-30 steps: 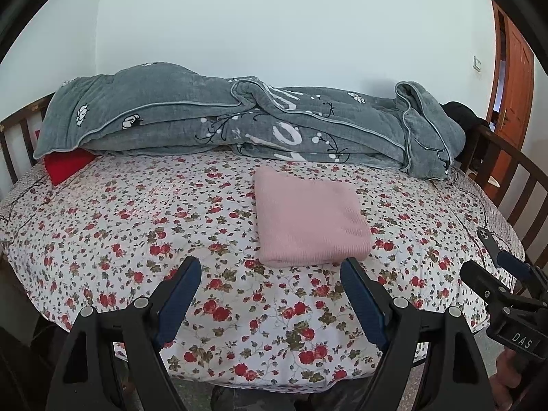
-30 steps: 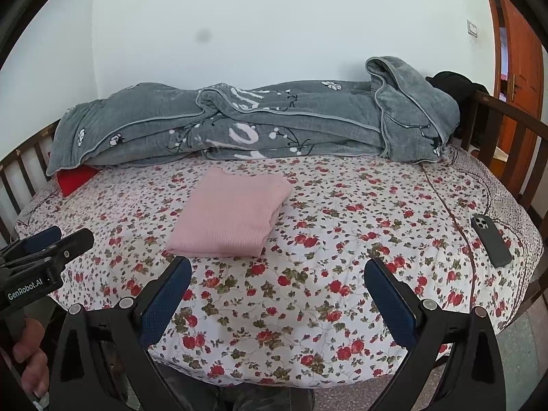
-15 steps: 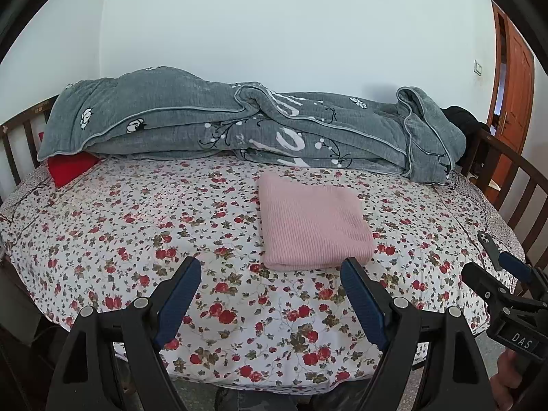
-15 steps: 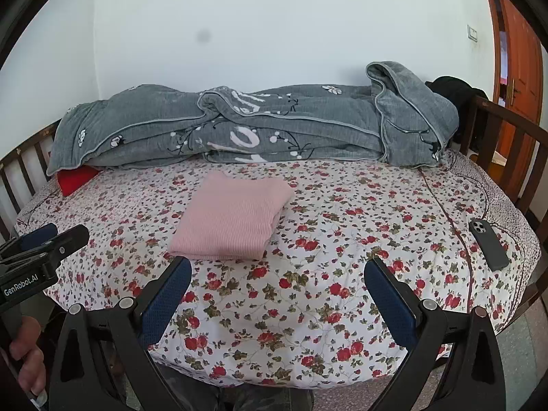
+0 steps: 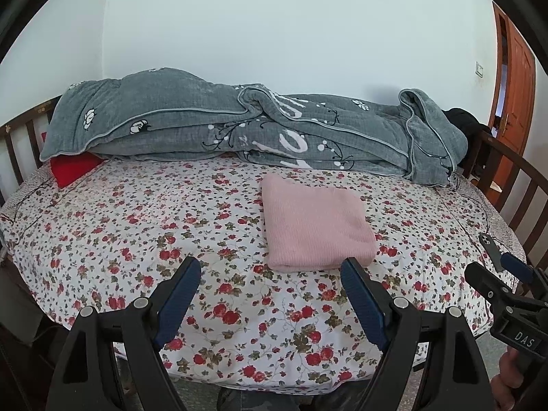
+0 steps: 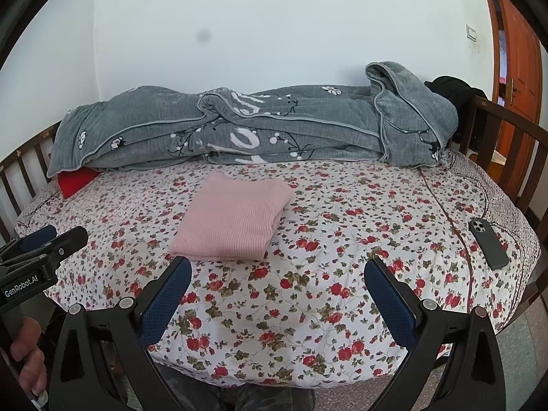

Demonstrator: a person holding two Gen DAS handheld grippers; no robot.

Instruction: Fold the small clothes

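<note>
A pink knitted garment (image 5: pixel 315 222) lies folded into a neat rectangle on the floral bedsheet (image 5: pixel 137 233); it also shows in the right wrist view (image 6: pixel 233 219). My left gripper (image 5: pixel 270 294) is open and empty, held back from the near edge of the bed, just short of the garment. My right gripper (image 6: pixel 277 291) is open and empty, to the right of the garment, also back from the bed edge. Each gripper shows at the side of the other's view, the right gripper (image 5: pixel 507 294) and the left gripper (image 6: pixel 41 250).
A rumpled grey quilt (image 5: pixel 239 133) lies along the wall, with a red pillow (image 5: pixel 73 167) under its left end. A dark phone (image 6: pixel 488 241) lies on the right of the sheet. Wooden rails (image 6: pixel 507 137) stand at both bed ends. An orange door (image 6: pixel 517 78) is at the right.
Both grippers have pulled back and tilted up slightly, so the bed sits lower in both views. The garment has not moved. Both stay open.
</note>
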